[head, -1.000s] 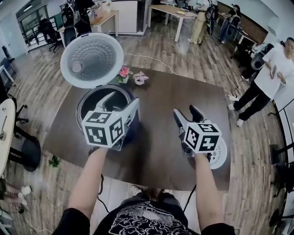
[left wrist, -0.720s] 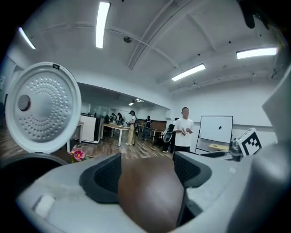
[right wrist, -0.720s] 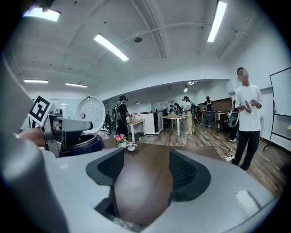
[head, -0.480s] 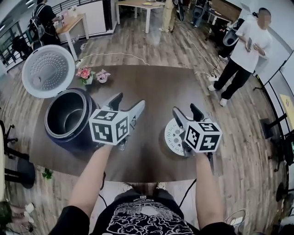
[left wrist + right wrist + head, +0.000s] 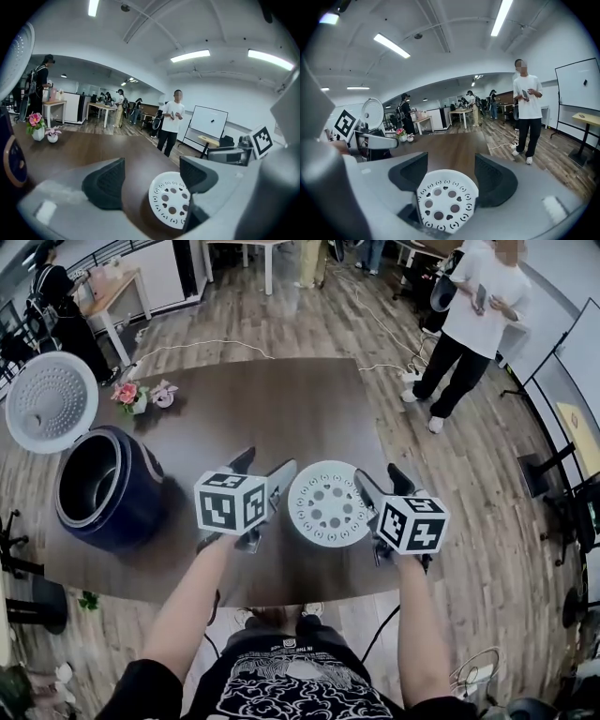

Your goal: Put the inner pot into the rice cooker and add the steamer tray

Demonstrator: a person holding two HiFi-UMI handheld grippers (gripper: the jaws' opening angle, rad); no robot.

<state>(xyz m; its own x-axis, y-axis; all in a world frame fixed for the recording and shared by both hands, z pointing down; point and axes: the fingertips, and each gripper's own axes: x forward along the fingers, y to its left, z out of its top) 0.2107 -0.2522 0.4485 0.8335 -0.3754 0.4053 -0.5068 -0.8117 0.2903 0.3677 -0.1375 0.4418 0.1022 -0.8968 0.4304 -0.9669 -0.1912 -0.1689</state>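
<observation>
With the steamer tray (image 5: 328, 504) flat on the counter (image 5: 281, 399) between them, the left hand-held gripper (image 5: 264, 465) and right hand-held gripper (image 5: 380, 476), its jaws just widened, gape empty, seemingly poised to lift it.

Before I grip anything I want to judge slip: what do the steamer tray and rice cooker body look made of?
Steamer tray: likely white matte plastic, going by its even colour and neatly moulded round and heart-shaped holes. Rice cooker body: dark blue with a slight sheen, painted metal or plastic; the look cannot settle which.
</observation>
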